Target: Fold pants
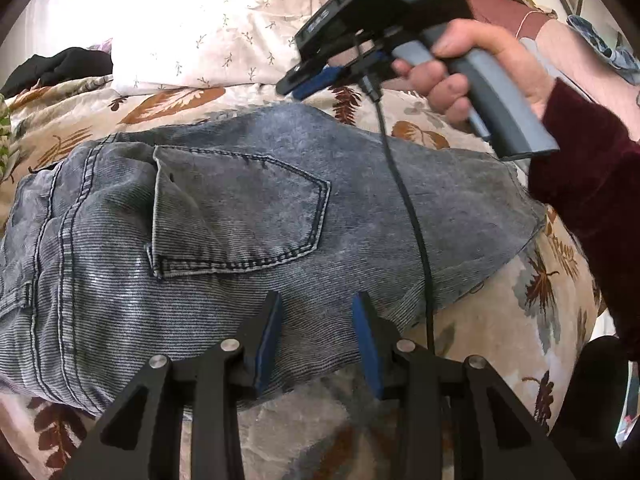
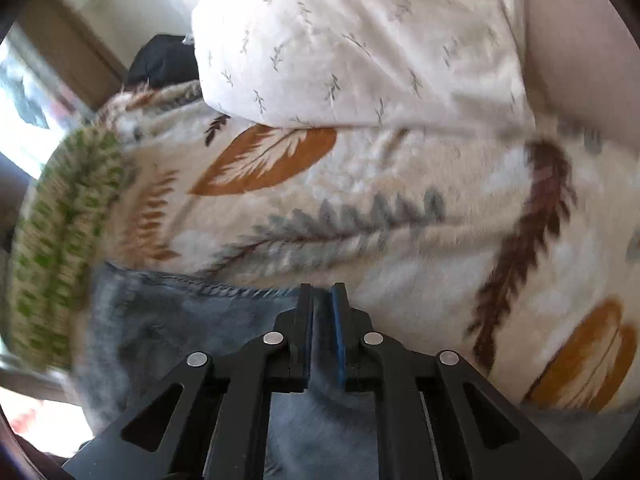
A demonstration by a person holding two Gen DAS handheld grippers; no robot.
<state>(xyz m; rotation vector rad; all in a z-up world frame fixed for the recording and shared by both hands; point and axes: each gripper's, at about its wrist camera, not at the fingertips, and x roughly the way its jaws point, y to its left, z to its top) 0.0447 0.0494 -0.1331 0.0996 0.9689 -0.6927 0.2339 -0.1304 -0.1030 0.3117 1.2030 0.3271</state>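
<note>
As the pants [image 1: 240, 216] lie folded on the leaf-print blanket [image 1: 480, 344], back pocket up, their long axis runs left-right, waistband left. The left gripper [image 1: 316, 332] hovers agape over the near edge. The right gripper [image 1: 308, 80] looks nearly closed; whether it pinches denim is unclear. Recommend squaring edges before releasing.

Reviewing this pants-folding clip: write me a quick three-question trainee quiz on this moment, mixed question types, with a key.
1. True or false: the left gripper is clamped on the jeans.
2. Which surface lies under the jeans? A) a wooden table B) a leaf-print blanket C) a tiled floor
3. Fill in: between the fingers of the right gripper sits a fold of ____ fabric.

Key: 1 false, its jaws stand apart above the denim; 2 B; 3 denim.
</note>
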